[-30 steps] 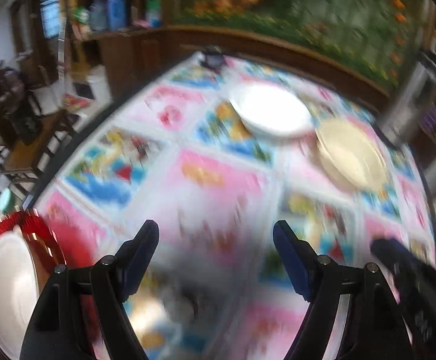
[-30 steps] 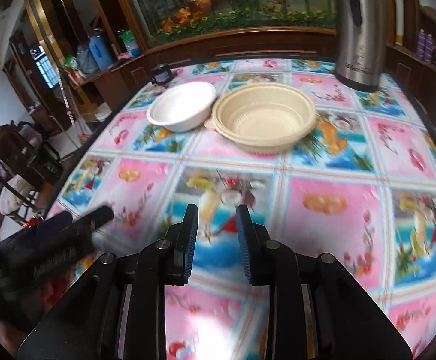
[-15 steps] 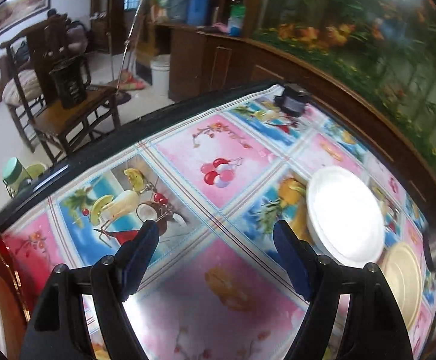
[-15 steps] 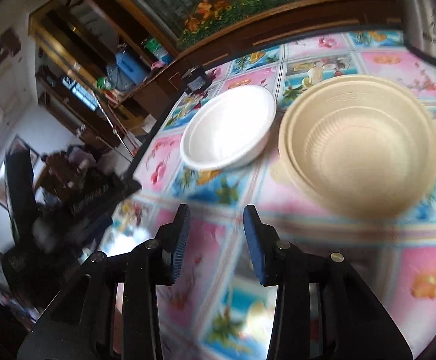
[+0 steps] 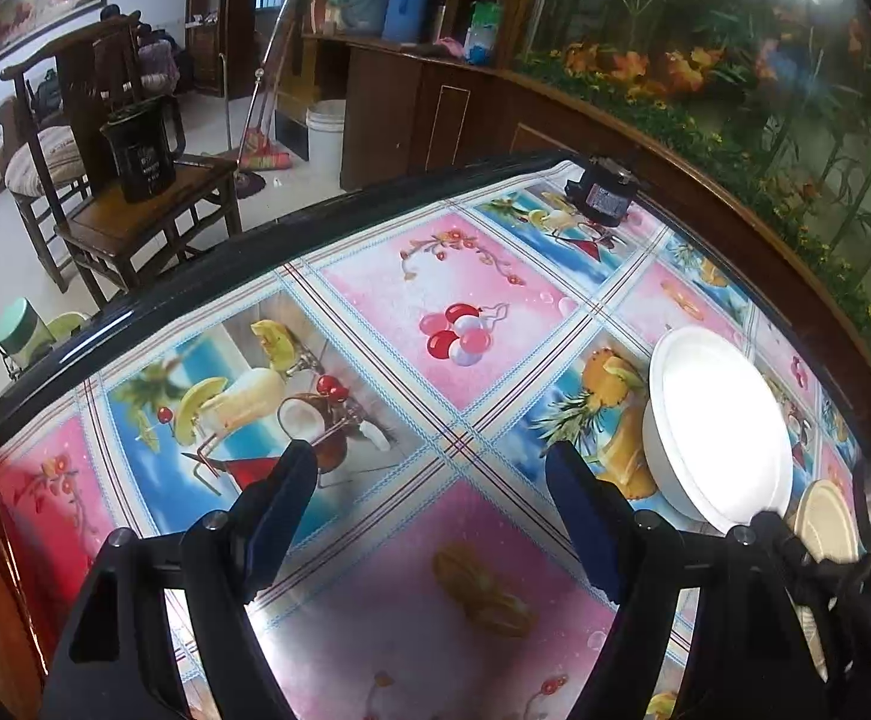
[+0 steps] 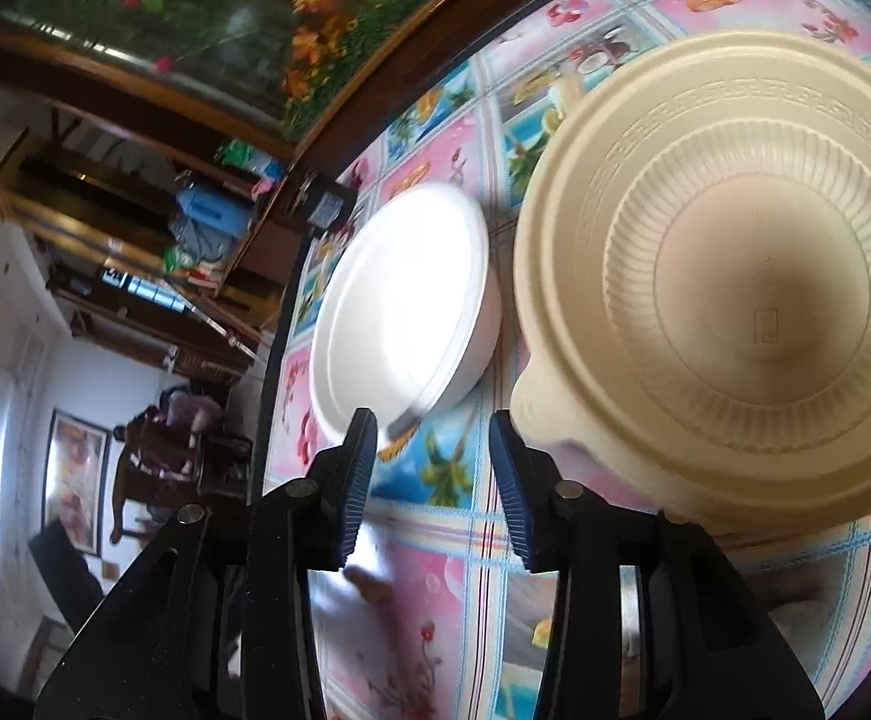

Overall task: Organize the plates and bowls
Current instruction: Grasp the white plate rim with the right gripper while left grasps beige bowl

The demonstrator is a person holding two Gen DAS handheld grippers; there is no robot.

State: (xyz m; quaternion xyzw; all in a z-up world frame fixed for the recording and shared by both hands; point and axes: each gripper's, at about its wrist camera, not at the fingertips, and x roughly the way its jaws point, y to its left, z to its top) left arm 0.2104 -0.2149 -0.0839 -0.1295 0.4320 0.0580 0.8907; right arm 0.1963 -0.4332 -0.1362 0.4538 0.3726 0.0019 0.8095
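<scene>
On the tablecloth (image 6: 435,588), a white bowl (image 6: 399,312) and beige bowl (image 6: 735,276) sit side by side, unfilled; both tongs gape apart.

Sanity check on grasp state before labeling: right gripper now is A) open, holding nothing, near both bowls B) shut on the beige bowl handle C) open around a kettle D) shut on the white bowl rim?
A: the right gripper has its jaws apart with only tablecloth between them, the white bowl just beyond its left finger and the beige bowl by its right finger.
</scene>
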